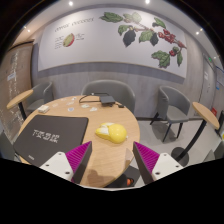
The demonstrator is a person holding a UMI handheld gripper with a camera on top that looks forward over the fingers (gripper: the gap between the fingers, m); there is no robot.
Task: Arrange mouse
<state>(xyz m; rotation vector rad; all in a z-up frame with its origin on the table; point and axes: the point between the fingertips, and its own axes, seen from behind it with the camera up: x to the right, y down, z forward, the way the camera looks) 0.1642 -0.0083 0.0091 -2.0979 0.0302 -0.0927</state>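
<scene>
A yellow mouse (pixel 112 132) lies on a round wooden table (pixel 105 160), just to the right of a black mouse mat (pixel 52 138) with white lettering. My gripper (pixel 112 160) is open and empty, its magenta-padded fingers (pixel 72 160) spread wide. The mouse lies just ahead of the fingers, slightly beyond the gap between them, untouched.
Grey chairs (pixel 108 94) stand around the table's far side, another chair (pixel 175 105) to the right. A second wooden table (pixel 22 98) is at the left and one (pixel 210 112) at the right. A wall with a plant mural (pixel 150 35) is behind.
</scene>
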